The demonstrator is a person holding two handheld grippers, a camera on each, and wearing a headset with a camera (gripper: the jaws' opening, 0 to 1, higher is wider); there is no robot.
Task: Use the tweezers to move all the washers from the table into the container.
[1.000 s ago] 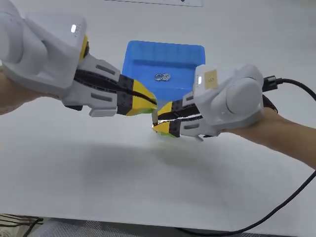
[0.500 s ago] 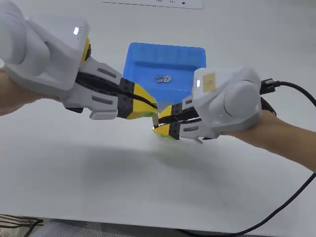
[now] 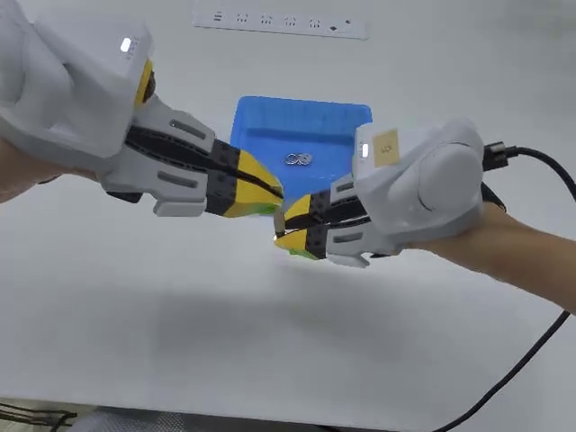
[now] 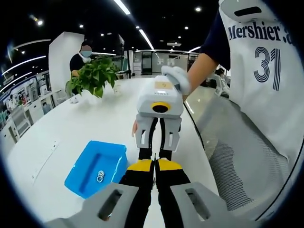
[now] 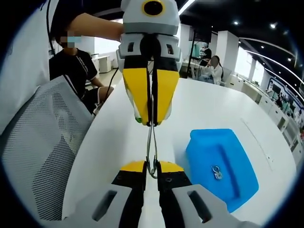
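Thin metal tweezers span the gap between my two grippers, which meet tip to tip above the white table. My left gripper comes in from the left and is shut on one end. My right gripper comes in from the right and is shut on the other end. In the right gripper view, the left gripper hangs from the top and my own right gripper pinches the tweezers below. The blue container lies just behind the tips, with two linked-looking washers in it.
A white power strip lies along the table's far edge. A black cable trails from the right gripper over the table's right side. People and a potted plant stand far off in the room.
The head camera has tilted up, bringing the power strip into sight. Both grippers stay tip to tip on the tweezers, having drifted only slightly.
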